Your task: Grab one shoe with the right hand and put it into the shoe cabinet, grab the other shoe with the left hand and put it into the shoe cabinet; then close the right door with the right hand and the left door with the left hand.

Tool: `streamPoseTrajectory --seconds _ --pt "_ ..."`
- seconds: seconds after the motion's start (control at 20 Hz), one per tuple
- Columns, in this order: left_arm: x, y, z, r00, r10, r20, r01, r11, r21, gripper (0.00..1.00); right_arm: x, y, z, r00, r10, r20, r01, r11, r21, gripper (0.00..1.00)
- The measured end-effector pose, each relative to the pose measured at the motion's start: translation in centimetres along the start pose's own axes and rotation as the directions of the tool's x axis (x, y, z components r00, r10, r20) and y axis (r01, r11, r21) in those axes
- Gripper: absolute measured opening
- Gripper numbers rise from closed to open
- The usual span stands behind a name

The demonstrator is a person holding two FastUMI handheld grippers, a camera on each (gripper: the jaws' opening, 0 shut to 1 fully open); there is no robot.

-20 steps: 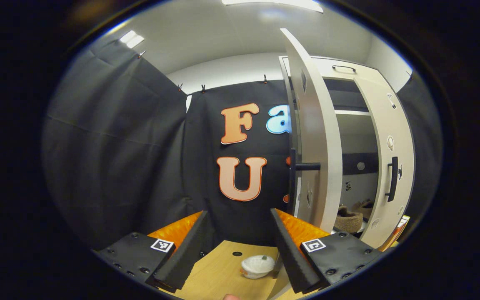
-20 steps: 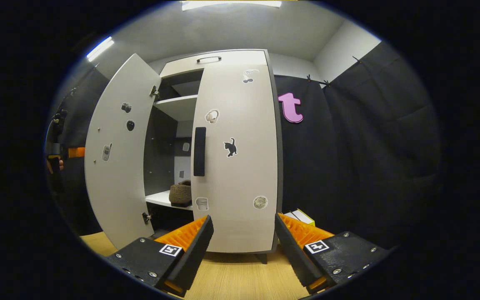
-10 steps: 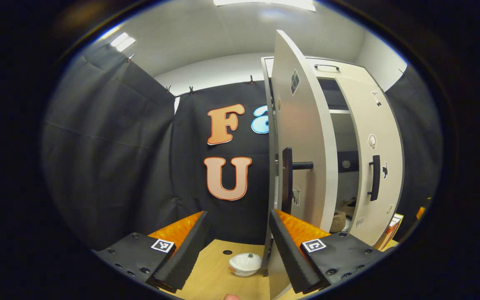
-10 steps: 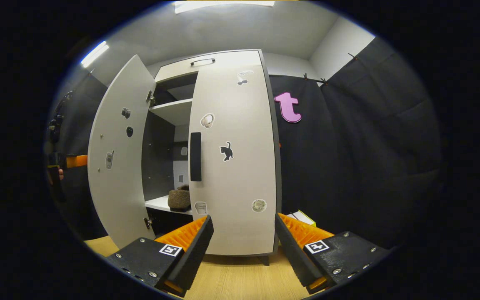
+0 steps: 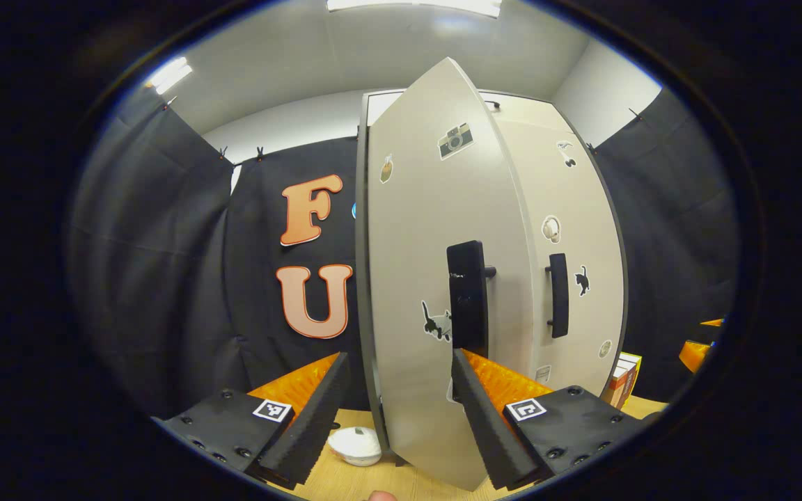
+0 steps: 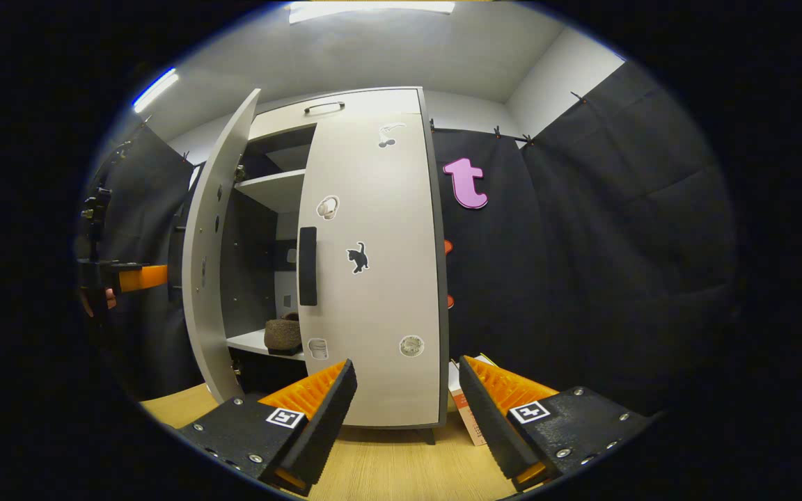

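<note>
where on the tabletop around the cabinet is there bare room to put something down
Bare wood runs in front of the closed right door, between it and the right gripper. Another strip lies left of the open left door. It is tighter by the box at the cabinet's right foot and by the white bowl beside the left door's foot.

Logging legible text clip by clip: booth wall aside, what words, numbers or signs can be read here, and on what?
No words or numbers are readable.
Square markers on the left gripper and right gripper: black-and-white patterns, no text.
Camera sticker on the left door: picture only.
Cat sticker on the right door: picture only.
Box beside the cabinet: print too small to read.
</note>
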State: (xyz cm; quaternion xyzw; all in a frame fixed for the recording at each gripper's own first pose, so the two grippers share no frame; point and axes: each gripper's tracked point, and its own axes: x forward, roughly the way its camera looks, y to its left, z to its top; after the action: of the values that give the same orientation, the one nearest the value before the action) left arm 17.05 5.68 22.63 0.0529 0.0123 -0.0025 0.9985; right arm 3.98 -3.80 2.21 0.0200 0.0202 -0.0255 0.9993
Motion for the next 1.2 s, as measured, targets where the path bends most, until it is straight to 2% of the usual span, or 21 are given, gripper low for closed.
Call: streamPoseTrajectory --seconds 0.15,0.35,0.5,0.65,0.7,0.75,0.95,1.0,1.05,1.1,1.2 --pt "1.4 -2.2 -0.3 0.999 -0.048 -0.01 0.048 0.998 -0.048 0.96 -0.2 -0.8 0.2 1.0 -0.023 0.002 0.023 1.0 0.003 0.91" --pt "3.7 -4.0 -0.3 0.998 -0.07 -0.007 0.069 0.995 -0.075 0.94 -0.6 -2.0 0.5 0.999 -0.052 0.007 0.052 0.999 0.004 0.91" --pt "5.1 -5.5 -0.7 0.996 -0.093 -0.018 0.091 0.993 -0.082 0.96 -0.9 -2.9 0.9 0.997 -0.072 0.012 0.072 0.997 0.01 0.91" --pt "6.7 -6.2 -0.6 0.995 -0.099 -0.018 0.097 0.993 -0.073 0.99 -0.9 -3.6 1.2 0.996 -0.09 0.016 0.09 0.996 0.013 0.91" --pt "7.2 -6.6 -0.8 0.994 -0.102 -0.025 0.1 0.992 -0.071 0.94 -1.0 -3.8 1.3 0.996 -0.093 0.016 0.093 0.996 0.011 0.92" --pt "7.7 -6.9 -0.8 0.994 -0.104 -0.025 0.103 0.992 -0.07 0.96 -0.9 -4.0 1.3 0.995 -0.097 0.016 0.097 0.995 0.006 0.92" --pt "9.5 -8.0 -1.0 0.994 -0.108 -0.026 0.106 0.992 -0.065 0.94 -0.7 -4.3 1.2 0.995 -0.101 0.012 0.101 0.995 0.003 0.91" --pt "9.9 -8.2 -1.1 0.994 -0.109 -0.024 0.107 0.992 -0.065 0.99 -0.7 -4.3 1.1 0.995 -0.101 0.01 0.101 0.995 0.002 0.91" --pt "10.3 -8.3 -1.2 0.993 -0.112 -0.026 0.11 0.992 -0.067 0.96 -0.6 -4.4 1.0 0.995 -0.101 0.008 0.101 0.995 0.001 0.91" --pt "10.8 -8.5 -1.3 0.993 -0.114 -0.027 0.112 0.991 -0.076 0.99 -0.6 -4.5 1.0 0.995 -0.101 0.008 0.101 0.995 -0.001 0.91" --pt "11.6 -8.7 -1.5 0.993 -0.115 -0.034 0.112 0.989 -0.093 0.96 -0.4 -4.5 1.0 0.995 -0.102 0.005 0.102 0.995 -0.004 0.91"
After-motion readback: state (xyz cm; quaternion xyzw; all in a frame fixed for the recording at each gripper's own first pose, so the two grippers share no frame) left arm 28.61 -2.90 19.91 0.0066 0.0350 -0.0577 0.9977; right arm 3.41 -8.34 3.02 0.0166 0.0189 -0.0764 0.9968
